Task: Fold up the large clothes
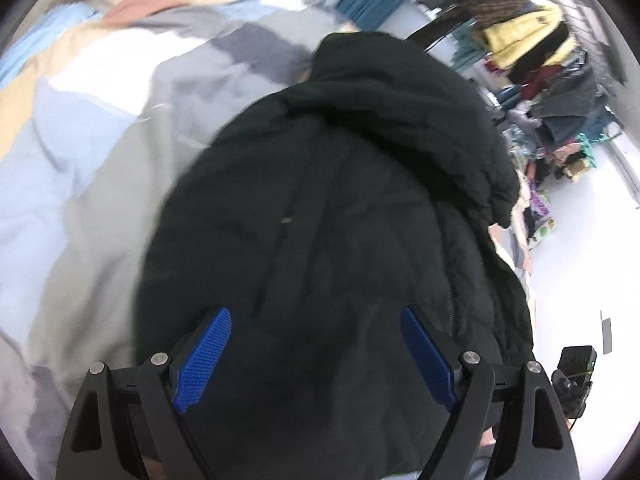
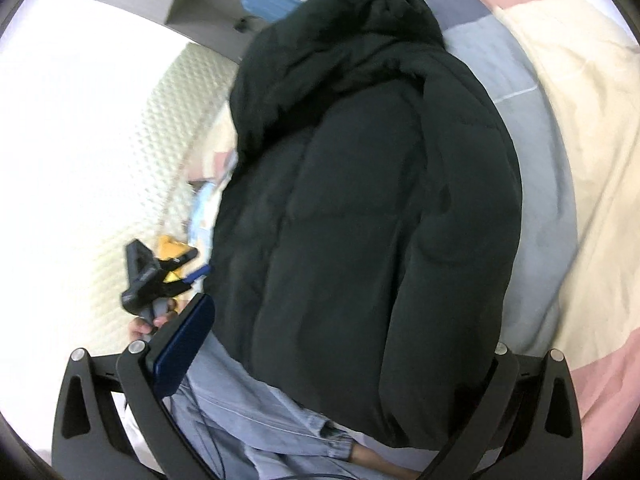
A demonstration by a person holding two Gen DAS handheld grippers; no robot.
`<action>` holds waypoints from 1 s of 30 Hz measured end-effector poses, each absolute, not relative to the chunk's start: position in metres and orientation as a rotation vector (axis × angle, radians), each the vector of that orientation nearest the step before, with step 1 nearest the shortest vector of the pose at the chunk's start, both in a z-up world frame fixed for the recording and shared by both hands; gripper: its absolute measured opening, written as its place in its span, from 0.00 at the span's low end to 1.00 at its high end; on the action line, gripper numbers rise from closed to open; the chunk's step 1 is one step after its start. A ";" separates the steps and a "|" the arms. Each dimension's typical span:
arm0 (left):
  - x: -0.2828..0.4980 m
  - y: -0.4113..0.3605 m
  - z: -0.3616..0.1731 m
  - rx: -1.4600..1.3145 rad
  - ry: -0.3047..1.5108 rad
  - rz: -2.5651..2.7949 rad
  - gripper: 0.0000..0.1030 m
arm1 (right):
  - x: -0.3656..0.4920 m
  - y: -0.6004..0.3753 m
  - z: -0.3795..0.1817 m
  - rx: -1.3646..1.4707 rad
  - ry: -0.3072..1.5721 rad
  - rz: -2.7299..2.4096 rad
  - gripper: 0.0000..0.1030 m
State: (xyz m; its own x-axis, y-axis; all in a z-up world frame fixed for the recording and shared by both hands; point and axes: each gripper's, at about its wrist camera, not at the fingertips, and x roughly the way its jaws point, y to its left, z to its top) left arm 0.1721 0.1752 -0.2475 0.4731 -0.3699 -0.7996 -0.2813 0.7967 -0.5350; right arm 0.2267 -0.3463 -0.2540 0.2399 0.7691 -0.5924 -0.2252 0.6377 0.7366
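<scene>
A bulky, soft black puffer jacket lies on the patchwork bedspread, best pinched at the hem, beneath the spread-fingered left gripper and right gripper.

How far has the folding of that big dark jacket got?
The dark puffer jacket lies on the patchwork bedspread as a fairly compact bundle, seemingly doubled over, its collar end at the far side, so some folding looks done. Neither tool grips it: the left gripper hangs open above it, and the right gripper is spread wide around its near edge. Any final fold or tidying remains.
</scene>
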 end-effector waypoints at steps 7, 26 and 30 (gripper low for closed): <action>0.174 0.230 -0.268 -0.838 1.309 0.009 0.84 | 0.233 -0.367 -0.258 0.704 1.109 0.743 1.00; 0.184 0.179 -0.284 -0.713 1.426 -0.267 0.84 | 0.242 -0.385 -0.300 0.737 1.329 0.550 1.00; 0.179 0.175 -0.267 -0.732 1.331 -0.380 0.85 | 0.243 -0.378 -0.303 0.727 1.335 0.534 1.00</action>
